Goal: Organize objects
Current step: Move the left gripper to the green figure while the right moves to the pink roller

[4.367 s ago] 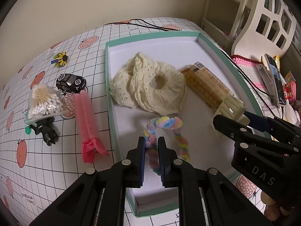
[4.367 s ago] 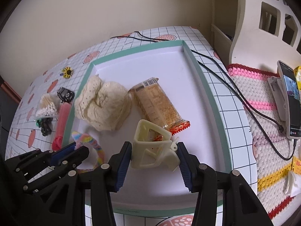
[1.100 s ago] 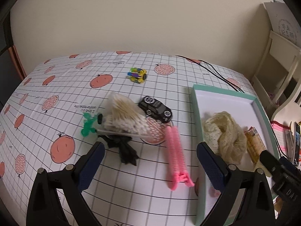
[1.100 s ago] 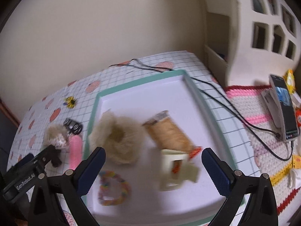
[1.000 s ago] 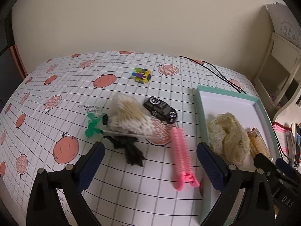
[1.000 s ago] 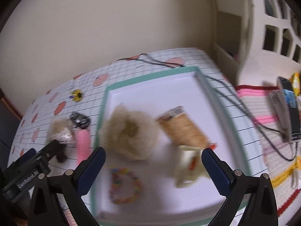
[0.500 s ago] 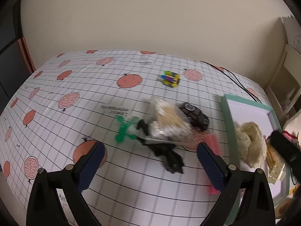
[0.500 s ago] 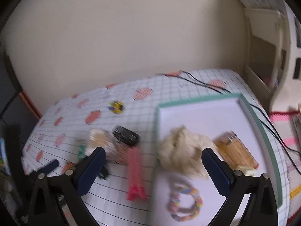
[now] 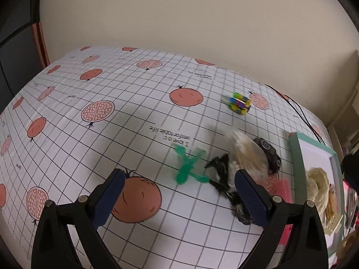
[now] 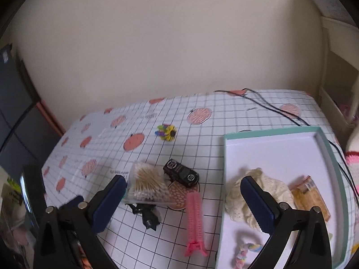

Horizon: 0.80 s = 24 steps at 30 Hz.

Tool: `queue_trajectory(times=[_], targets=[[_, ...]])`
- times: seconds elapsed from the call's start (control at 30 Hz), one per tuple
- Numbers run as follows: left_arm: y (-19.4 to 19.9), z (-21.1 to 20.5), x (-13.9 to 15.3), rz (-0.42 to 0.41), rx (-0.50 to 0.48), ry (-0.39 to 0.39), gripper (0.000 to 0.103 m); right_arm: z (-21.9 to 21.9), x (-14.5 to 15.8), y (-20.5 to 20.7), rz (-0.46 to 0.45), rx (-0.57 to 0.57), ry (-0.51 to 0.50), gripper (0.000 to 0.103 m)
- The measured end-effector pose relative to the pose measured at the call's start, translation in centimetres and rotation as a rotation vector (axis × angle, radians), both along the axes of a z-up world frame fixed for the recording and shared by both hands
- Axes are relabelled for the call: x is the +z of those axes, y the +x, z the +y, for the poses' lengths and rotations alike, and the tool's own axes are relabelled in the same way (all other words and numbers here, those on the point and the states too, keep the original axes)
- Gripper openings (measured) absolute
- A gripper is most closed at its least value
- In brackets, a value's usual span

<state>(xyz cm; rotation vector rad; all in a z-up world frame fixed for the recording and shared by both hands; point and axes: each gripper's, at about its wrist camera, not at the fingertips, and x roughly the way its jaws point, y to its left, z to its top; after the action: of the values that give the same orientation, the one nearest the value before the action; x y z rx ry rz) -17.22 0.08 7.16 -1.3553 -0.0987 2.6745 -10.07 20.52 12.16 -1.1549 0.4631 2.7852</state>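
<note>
**Tray part filled, 6 items still out on the tabletop**

Both hand-held grippers hang empty above the grid-patterned tabletop (image 10: 202, 139), jaws spread wide: the left hand-held gripper (image 9: 178, 198) over the loose pile, the right hand-held gripper (image 10: 182, 201) between pile and tray. The green-rimmed tray (image 10: 271, 132), at 3 o'clock in the right wrist view, already holds 4 things: a cream lace scrunchie (image 10: 273, 188), a wrapped biscuit pack (image 10: 310, 196), a pastel chenille loop (image 10: 243, 252) and, seen only in the left wrist view, a cream plastic clip (image 9: 334, 223) at the tray's near end.

Left outside, by this count, are 6: a bag of cotton swabs (image 10: 147, 187) at the centre, a black toy car (image 10: 181, 176) just beside it toward 2 o'clock, a pink hair roller clip (image 10: 194, 219) at 5 o'clock of the car and near the tray's edge, a black figure (image 10: 145, 216) touching the bag's near side, a green figure (image 9: 189, 165) just beside it, and a multicoloured block toy (image 10: 166, 132) well apart toward 12 o'clock. Judged from this, the sorting is somewhat under halfway, with no grasp under way.
</note>
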Motion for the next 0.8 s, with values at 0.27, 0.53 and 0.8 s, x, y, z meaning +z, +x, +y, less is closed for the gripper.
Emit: queue_trajectory(times=[0.27, 0.53, 0.8], targets=[[-2.2, -0.8, -0.5, -0.086, 0.045, 0.112, 0.098, -0.4, -2.2, -1.7, -0.109, 0.067, 0.004, 0.103], [-4.3, -1.6, -2.8, -0.222, 0.115, 0.052, 0.098, -0.3, -3.6, -1.9, -0.152, 0.104, -0.042, 0.093], [-5.0, -1.2, -3.7, -0.234, 0.114, 0.074, 0.098, -0.2, -4.9, -1.9, -0.201, 0.121, -0.045, 0.079]])
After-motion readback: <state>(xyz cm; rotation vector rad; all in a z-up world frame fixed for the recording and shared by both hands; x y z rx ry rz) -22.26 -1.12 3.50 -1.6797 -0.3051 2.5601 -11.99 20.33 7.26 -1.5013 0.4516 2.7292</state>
